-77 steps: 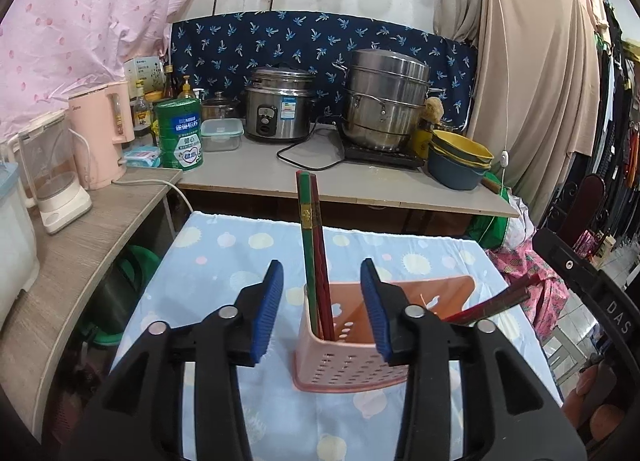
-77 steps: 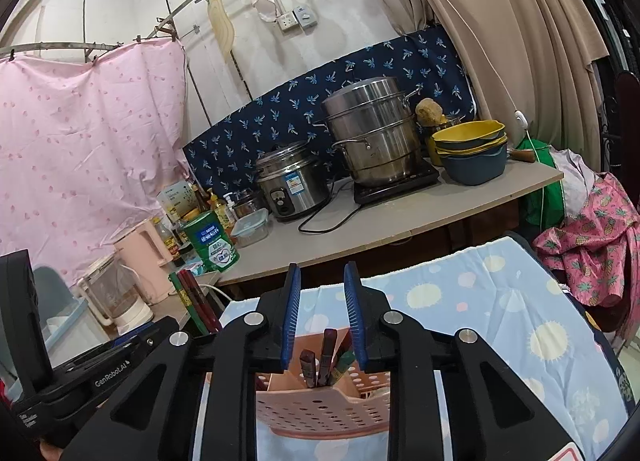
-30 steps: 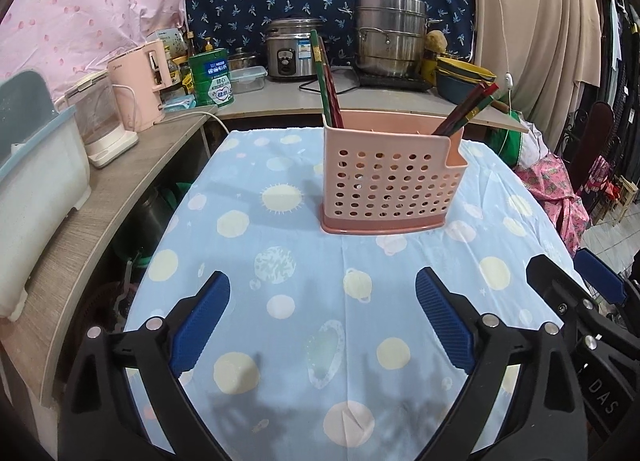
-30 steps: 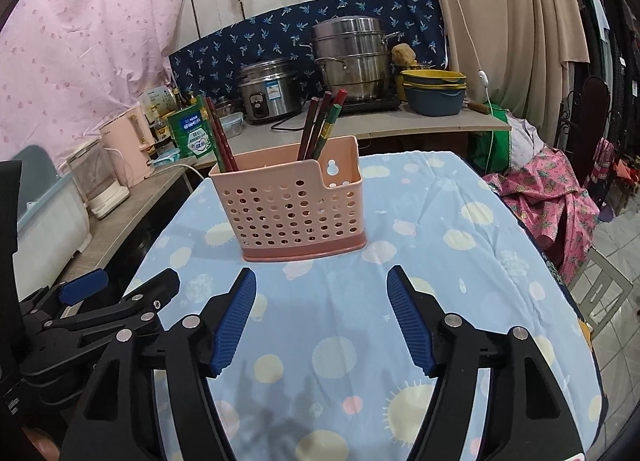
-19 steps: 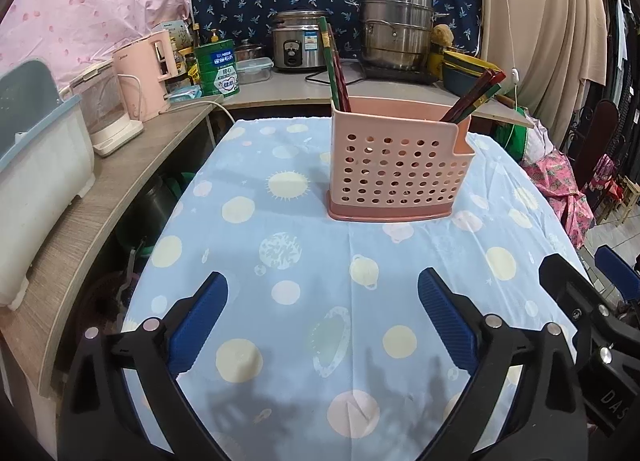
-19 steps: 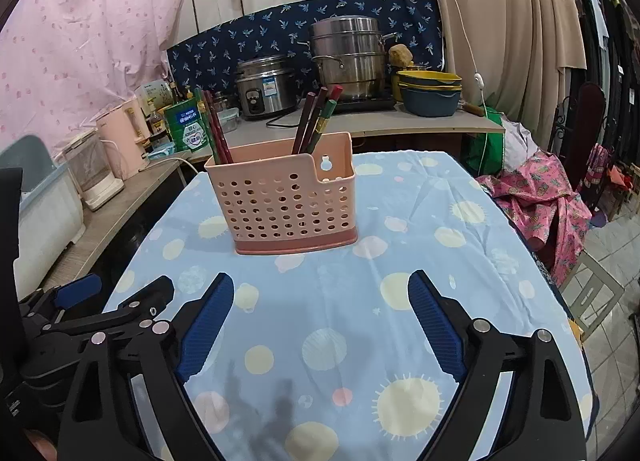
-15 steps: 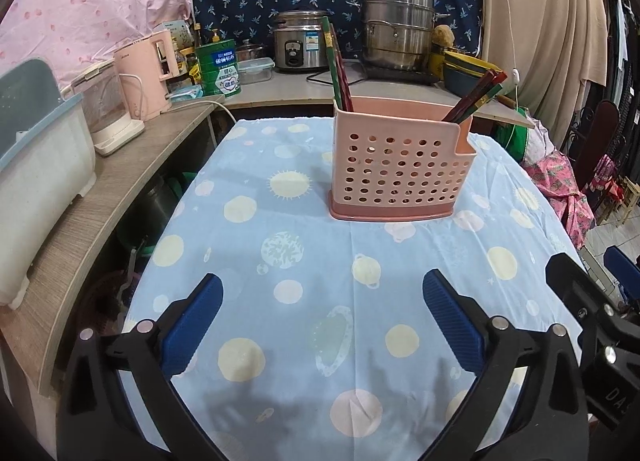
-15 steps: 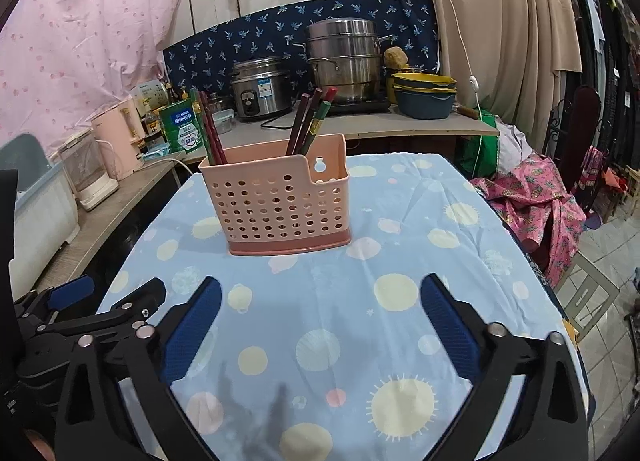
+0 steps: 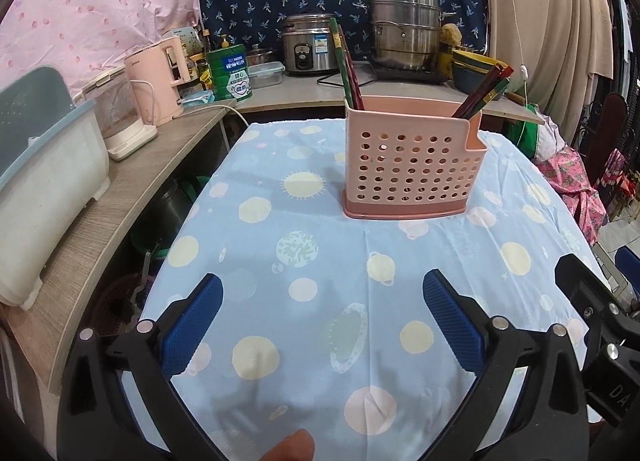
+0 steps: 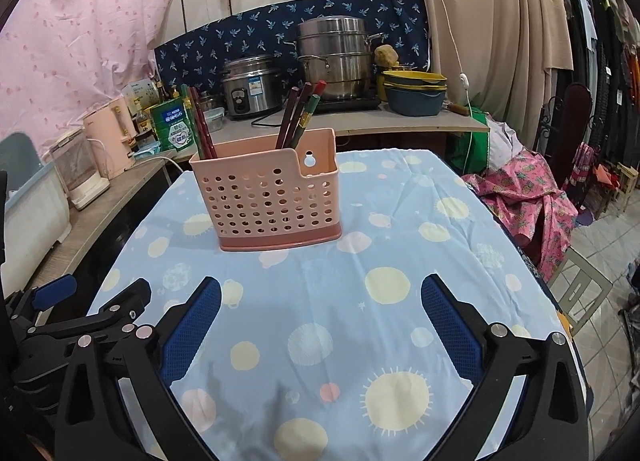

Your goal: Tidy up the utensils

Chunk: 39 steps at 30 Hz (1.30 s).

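The pink perforated utensil holder (image 9: 414,163) (image 10: 266,197) stands upright near the far middle of the table (image 9: 304,261) (image 10: 400,221), which has a light blue cloth with yellow dots. In its left end one pair of red and green chopsticks (image 9: 347,69) (image 10: 200,127) stands nearly straight. In its right end more chopsticks (image 9: 484,91) (image 10: 300,115) lean to the right. The left gripper (image 9: 322,313) hangs over the near part of the table, well apart from the holder, with its blue fingers (image 9: 192,325) wide apart and empty. The right gripper (image 10: 320,313) is the same: fingers (image 10: 450,325) wide apart, holding nothing. Behind the table a counter (image 9: 304,95) carries a rice cooker (image 9: 310,43) (image 10: 250,83) and a steel steamer pot (image 9: 404,33) (image 10: 334,57).
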Tool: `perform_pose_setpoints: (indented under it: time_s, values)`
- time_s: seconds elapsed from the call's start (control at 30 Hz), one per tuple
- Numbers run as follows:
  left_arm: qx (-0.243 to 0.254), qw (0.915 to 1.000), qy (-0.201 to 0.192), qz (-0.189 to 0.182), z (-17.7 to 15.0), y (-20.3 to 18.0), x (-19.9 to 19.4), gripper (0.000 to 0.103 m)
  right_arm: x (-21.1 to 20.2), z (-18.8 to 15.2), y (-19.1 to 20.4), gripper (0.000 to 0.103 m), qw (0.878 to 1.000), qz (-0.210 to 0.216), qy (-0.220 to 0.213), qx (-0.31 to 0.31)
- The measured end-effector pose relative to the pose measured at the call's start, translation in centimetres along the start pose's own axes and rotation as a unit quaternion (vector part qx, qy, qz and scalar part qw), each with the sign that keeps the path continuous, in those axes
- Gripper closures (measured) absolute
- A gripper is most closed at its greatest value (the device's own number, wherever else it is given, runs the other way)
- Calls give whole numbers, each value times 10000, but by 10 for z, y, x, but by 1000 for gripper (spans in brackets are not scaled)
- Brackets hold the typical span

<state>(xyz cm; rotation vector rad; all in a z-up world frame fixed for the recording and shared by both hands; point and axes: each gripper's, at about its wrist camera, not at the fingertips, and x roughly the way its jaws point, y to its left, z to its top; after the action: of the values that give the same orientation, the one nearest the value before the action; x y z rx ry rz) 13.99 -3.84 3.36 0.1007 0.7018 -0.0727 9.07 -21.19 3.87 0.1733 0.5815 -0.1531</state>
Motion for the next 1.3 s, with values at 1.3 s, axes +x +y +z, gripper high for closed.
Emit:
perform_pose_setpoints:
  time_s: [1.3]
  values:
    - [65, 9998, 13, 170, 3, -5, 3, 7, 4, -4, 1, 6, 10000, -49, 30, -67]
